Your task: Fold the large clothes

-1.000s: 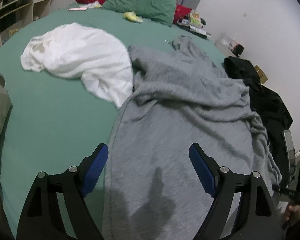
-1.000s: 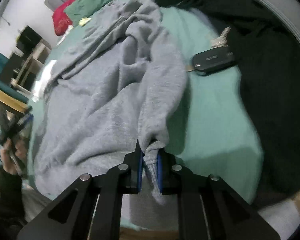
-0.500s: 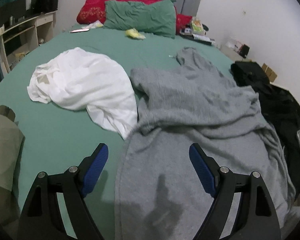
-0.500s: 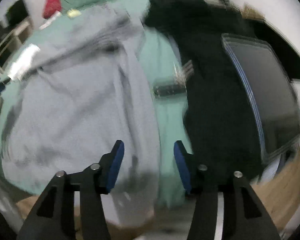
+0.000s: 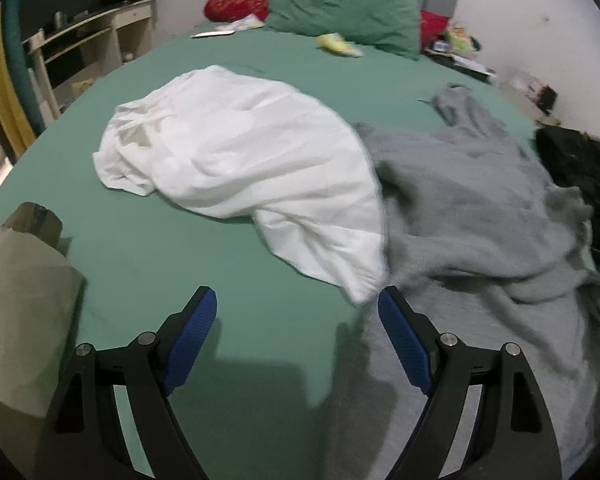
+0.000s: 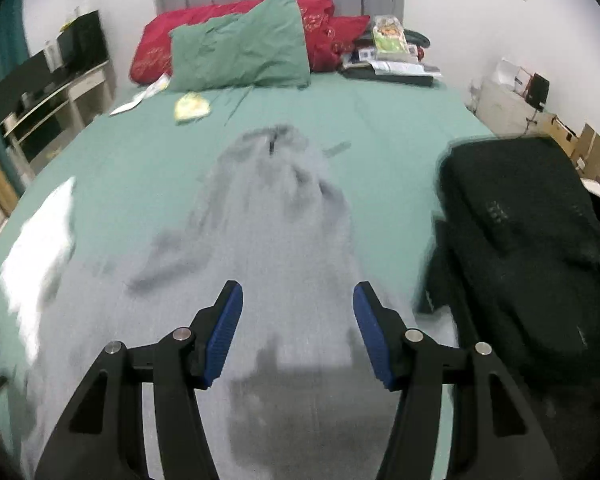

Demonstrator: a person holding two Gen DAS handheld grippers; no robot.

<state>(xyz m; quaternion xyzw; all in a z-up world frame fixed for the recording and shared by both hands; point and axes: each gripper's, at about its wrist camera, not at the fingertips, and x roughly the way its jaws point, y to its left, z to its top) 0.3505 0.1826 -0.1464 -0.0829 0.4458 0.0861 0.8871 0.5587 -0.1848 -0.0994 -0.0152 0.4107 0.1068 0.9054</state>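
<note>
A large grey garment point(image 5: 480, 216) lies rumpled along the right half of the green bed point(image 5: 172, 264); in the right wrist view the same grey garment point(image 6: 268, 240) stretches away from me toward the pillows. A white garment point(image 5: 240, 160) lies crumpled beside it, its lower edge overlapping the grey one. My left gripper point(image 5: 296, 312) hovers open over bare sheet, its right finger near the white garment's tip. My right gripper point(image 6: 298, 308) hangs open above the grey garment with nothing between its pads.
Green pillow point(image 6: 240, 52) and red pillows point(image 6: 320, 20) sit at the headboard with small items. A black garment point(image 6: 532, 248) lies at the bed's right edge. A beige cloth point(image 5: 16, 304) is at the left. Shelves point(image 5: 72, 52) stand beyond the left side.
My right gripper let go of the grey garment's edge, opened, and swung up to face along the bed. The left gripper shifted left, from over the grey garment to over bare sheet.
</note>
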